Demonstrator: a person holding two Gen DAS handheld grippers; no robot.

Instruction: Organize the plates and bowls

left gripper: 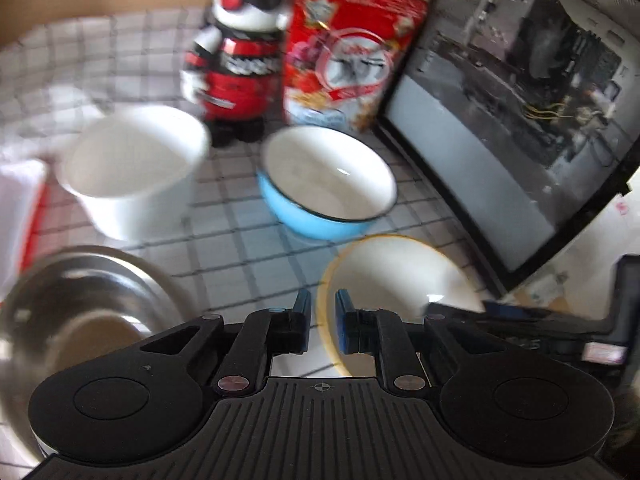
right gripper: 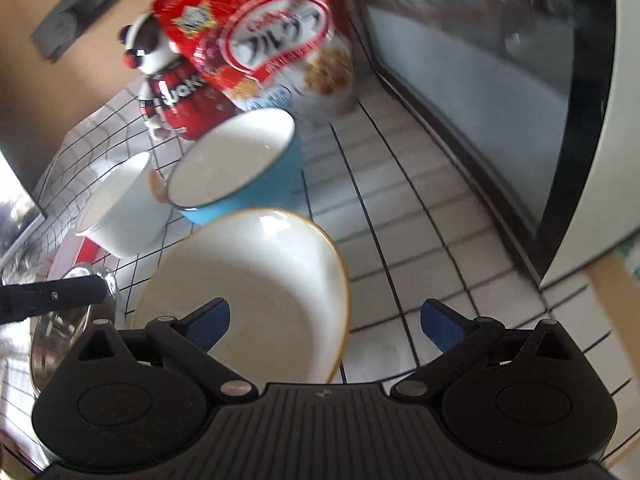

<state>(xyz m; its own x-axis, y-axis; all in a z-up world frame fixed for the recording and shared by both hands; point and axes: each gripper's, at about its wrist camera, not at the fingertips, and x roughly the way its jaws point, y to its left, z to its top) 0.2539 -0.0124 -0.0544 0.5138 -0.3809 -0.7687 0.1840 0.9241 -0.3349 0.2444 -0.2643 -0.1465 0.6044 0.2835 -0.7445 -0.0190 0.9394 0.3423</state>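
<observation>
The left hand-held gripper (left gripper: 323,304) is clenched on the rim of a white plate with a tan edge (left gripper: 400,276); its blue pads sit close together with the rim between them, and the plate is tilted, its far side toward the glass-fronted appliance (left gripper: 520,120). From the right wrist view the same plate (right gripper: 256,280) appears large and slanted, just in front of a blue bowl with a white inside (right gripper: 240,168). The right hand-held gripper (right gripper: 325,322) is released, its pads spread wide; the plate's near edge lies between them, with no pad pressing on it. On the checked cloth of the table (left gripper: 240,240) the blue bowl (left gripper: 326,184) stands near the middle, and a white bowl (left gripper: 136,176) stands to its left, the two apart. A metal bowl (left gripper: 80,308) sits at the lower left, close to the left gripper. Behind the bowls stand a red, black and white figure (left gripper: 240,60) and a red cereal box (left gripper: 348,52), side by side. Both views are blurred.
</observation>
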